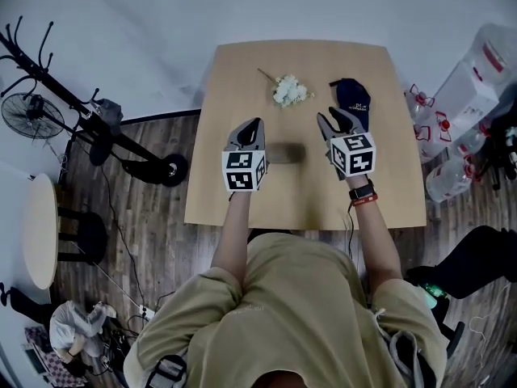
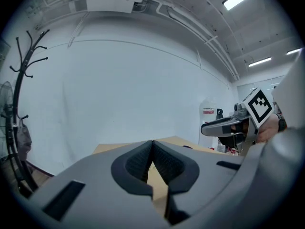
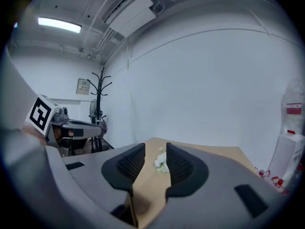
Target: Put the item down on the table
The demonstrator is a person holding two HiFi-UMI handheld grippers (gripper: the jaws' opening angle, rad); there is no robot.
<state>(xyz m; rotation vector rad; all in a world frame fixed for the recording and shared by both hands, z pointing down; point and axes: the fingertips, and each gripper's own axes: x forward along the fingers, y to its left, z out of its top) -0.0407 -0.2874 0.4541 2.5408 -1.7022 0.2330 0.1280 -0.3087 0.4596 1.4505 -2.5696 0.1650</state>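
1. The left tool (image 2: 152,147) has its jaw tips pressed together with nothing between them; only bare tabletop (image 1: 242,184) shows through the gap lower down.
2. The right tool (image 3: 156,151) has its jaws a little apart and pinches nothing. The flowers (image 1: 289,90) seen through its gap lie beyond it on the tabletop, not in its grip.
3. In the head view both tools hang side by side above the middle of the tabletop, clear of its surface, the left one near the left half and the right one toward the right.
4. Two loose things lie on the tabletop at its far side: the white flowers about mid-width, and a dark cap (image 1: 352,97) to their right, just beyond the right tool's tips. The two are near each other but apart.
5. Which of them is the task's item I cannot tell, but both rest on the tabletop and neither tool carries anything.
6. Judged from that, the putting-down looks done; nothing seems left beyond drawing the tools away.
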